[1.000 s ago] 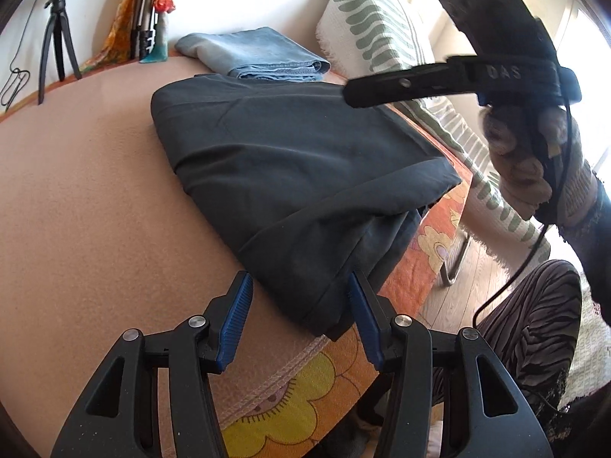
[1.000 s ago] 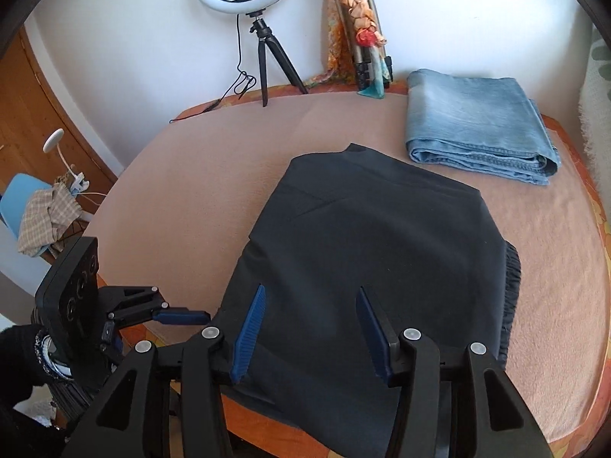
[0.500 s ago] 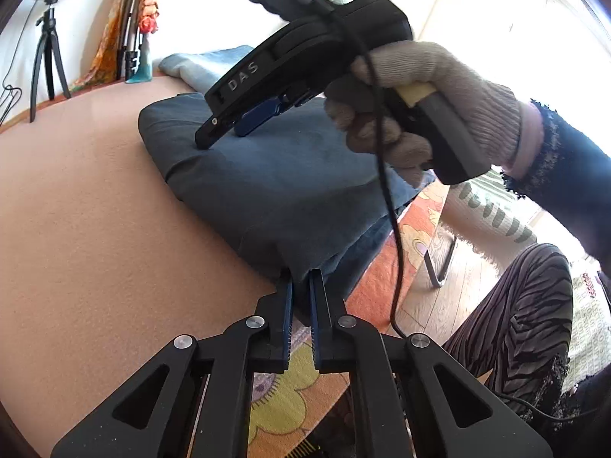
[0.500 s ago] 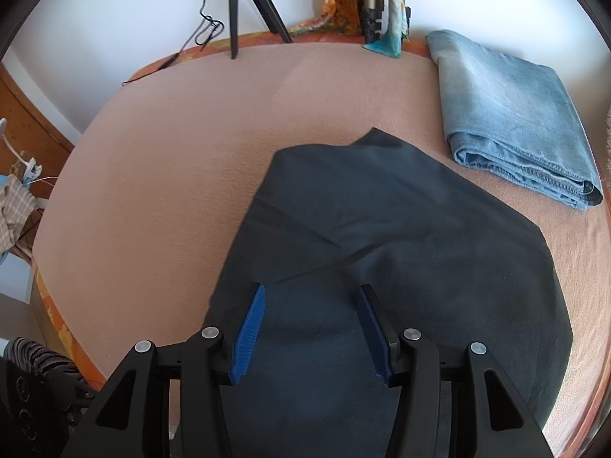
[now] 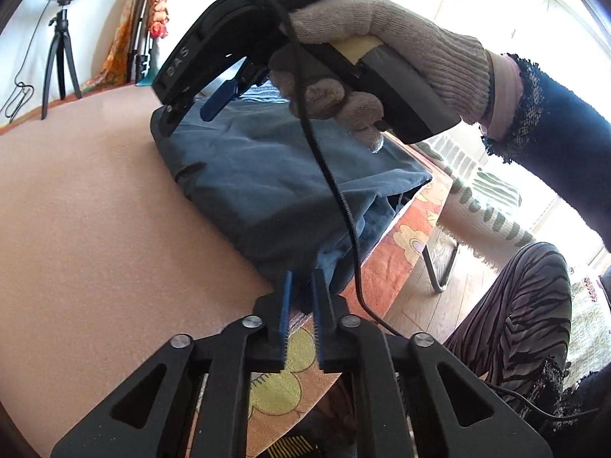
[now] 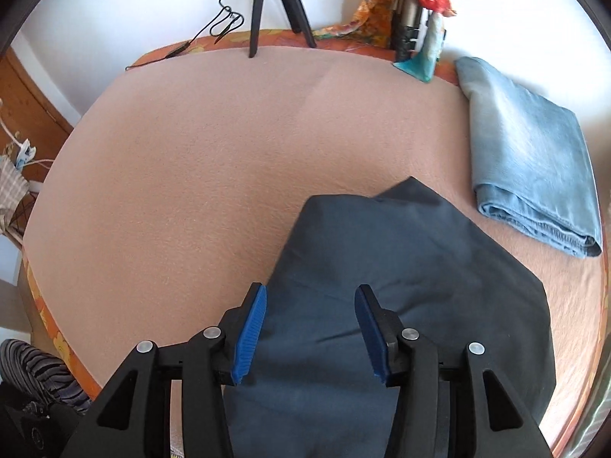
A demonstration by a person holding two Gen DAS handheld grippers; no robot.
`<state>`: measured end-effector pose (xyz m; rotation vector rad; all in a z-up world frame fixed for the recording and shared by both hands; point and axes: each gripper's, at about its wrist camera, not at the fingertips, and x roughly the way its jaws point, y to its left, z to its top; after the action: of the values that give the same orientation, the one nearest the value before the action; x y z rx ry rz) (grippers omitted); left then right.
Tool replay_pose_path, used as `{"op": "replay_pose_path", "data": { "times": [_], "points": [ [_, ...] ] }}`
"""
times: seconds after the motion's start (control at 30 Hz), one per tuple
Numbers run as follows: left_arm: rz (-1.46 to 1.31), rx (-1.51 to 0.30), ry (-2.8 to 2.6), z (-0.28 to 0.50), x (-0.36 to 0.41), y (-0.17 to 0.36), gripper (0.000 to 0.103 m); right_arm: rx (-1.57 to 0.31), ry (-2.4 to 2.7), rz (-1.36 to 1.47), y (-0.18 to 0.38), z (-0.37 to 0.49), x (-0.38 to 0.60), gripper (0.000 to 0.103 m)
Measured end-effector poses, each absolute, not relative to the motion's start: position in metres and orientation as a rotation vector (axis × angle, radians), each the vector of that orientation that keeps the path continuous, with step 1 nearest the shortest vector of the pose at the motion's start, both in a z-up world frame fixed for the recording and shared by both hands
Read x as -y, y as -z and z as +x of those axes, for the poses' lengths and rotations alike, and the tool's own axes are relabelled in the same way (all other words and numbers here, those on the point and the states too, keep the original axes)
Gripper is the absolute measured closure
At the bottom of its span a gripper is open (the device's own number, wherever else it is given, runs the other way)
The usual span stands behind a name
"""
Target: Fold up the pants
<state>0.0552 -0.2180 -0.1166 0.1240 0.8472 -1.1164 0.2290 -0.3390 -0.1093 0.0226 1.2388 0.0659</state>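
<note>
Dark folded pants (image 5: 259, 175) lie on the pink-covered table (image 5: 95, 210), their near corner hanging at the table's edge. My left gripper (image 5: 302, 276) grips that near corner; cloth sits between its blue pads, and the jaws are opening slightly. A gloved hand (image 5: 382, 38) holds my right gripper (image 5: 187, 118) over the far left part of the pants. In the right wrist view the right gripper (image 6: 309, 297) points down at the pants (image 6: 401, 267), open, with nothing between its fingers.
Folded light-blue jeans (image 6: 527, 160) lie at the far right of the table (image 6: 191, 171). A ring-light tripod (image 6: 275, 0) and a teal ornament (image 6: 420, 61) stand at the back edge. A person's striped trouser leg (image 5: 527, 305) is beside the table.
My left jaws have shut on the pants' near corner. The right gripper has swung across over the pants toward their far left side and tipped further down.
</note>
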Motion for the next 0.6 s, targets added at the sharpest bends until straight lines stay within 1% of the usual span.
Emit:
{"op": "replay_pose_path", "data": {
  "times": [0.03,0.07,0.17,0.27,0.3,0.33,0.37,0.4,0.43,0.47,0.53,0.6],
  "points": [
    [0.129,-0.850,1.111,0.056,0.219,0.118,0.084,-1.266,-0.063,0.012,0.114,0.234,0.334,0.048],
    [0.139,-0.861,1.113,0.056,0.221,0.120,0.081,-1.293,-0.050,0.003,0.120,0.240,0.330,0.048],
    [0.164,-0.878,1.097,0.061,0.228,0.128,0.081,-1.345,-0.004,-0.051,0.133,0.250,0.318,0.047],
    [0.117,-0.901,1.117,0.071,0.230,0.132,0.081,-1.370,0.032,-0.159,0.141,0.254,0.304,0.047],
    [0.115,-0.902,1.129,0.072,0.231,0.133,0.083,-1.377,0.042,-0.197,0.144,0.255,0.299,0.047],
    [0.111,-0.904,1.142,0.072,0.232,0.134,0.093,-1.363,0.044,-0.217,0.144,0.254,0.297,0.050],
    [0.105,-0.902,1.148,0.073,0.232,0.133,0.094,-1.363,0.042,-0.231,0.143,0.254,0.295,0.066],
    [0.094,-0.901,1.152,0.073,0.232,0.132,0.095,-1.360,0.039,-0.242,0.142,0.253,0.295,0.077],
    [0.080,-0.901,1.154,0.073,0.231,0.131,0.096,-1.361,0.043,-0.258,0.142,0.251,0.295,0.082],
    [0.064,-0.897,1.156,0.073,0.229,0.128,0.097,-1.352,0.037,-0.260,0.141,0.249,0.296,0.092],
    [0.049,-0.871,1.164,0.070,0.224,0.118,0.098,-1.332,0.039,-0.259,0.135,0.244,0.299,0.098],
    [0.082,-0.821,1.177,0.060,0.223,0.107,0.099,-1.292,0.036,-0.235,0.121,0.236,0.307,0.099]
  ]
}}
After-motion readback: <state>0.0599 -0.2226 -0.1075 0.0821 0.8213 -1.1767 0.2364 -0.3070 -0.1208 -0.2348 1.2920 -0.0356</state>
